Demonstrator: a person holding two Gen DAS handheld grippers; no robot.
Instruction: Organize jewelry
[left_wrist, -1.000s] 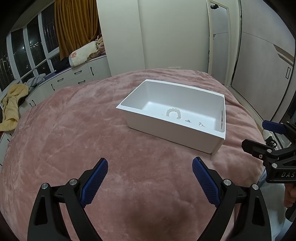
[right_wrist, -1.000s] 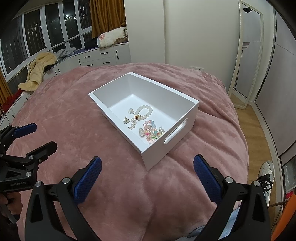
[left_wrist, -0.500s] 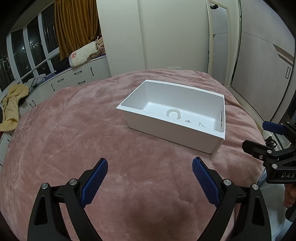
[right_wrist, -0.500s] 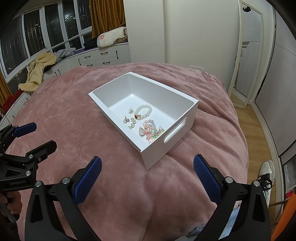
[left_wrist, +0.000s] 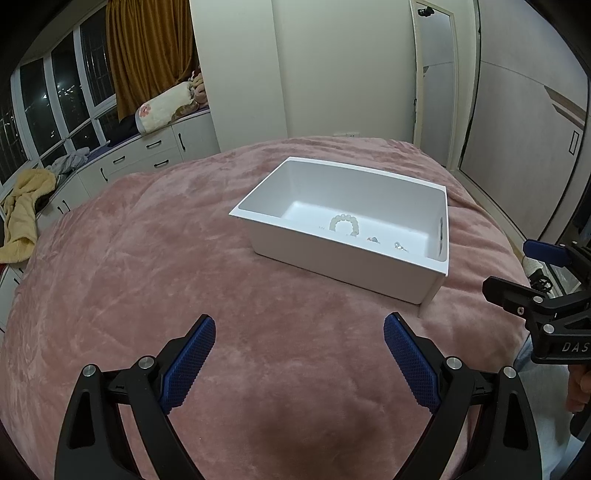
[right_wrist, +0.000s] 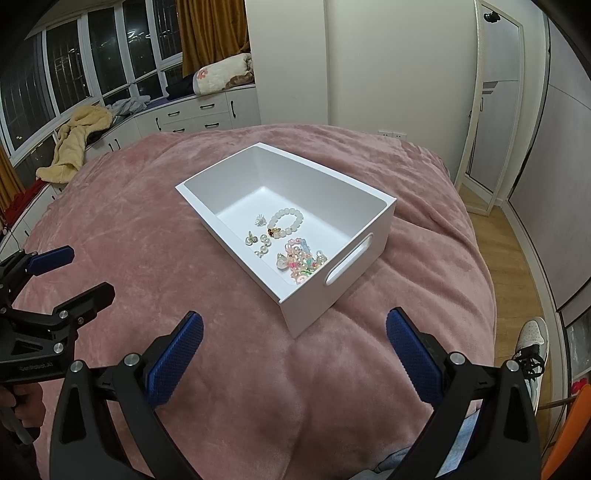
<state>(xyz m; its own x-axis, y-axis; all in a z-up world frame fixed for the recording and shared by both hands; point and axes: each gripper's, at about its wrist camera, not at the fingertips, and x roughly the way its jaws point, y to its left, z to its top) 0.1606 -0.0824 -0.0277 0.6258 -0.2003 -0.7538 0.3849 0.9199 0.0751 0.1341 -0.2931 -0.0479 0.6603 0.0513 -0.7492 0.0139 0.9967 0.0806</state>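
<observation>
My left tongs (left_wrist: 299, 354) and right tongs (right_wrist: 294, 347) hang spread wide, empty, above the pink plush bed (right_wrist: 147, 221); the white rectangular plastic bin (right_wrist: 373, 221) sits ahead, holding a pale beaded bracelet (right_wrist: 286, 222), pearl earrings (right_wrist: 258, 242) and colourful bead jewelry (right_wrist: 303, 258).

White box (right_wrist: 373, 221) centre frame on pink blanket (right_wrist: 147, 221); pale bead bracelet (right_wrist: 286, 222), pastel multicolour beads (right_wrist: 303, 258) inside; blue cross-hatched fingertips (right_wrist: 173, 360); mustard curtain (left_wrist: 147, 48) upper left.
</observation>
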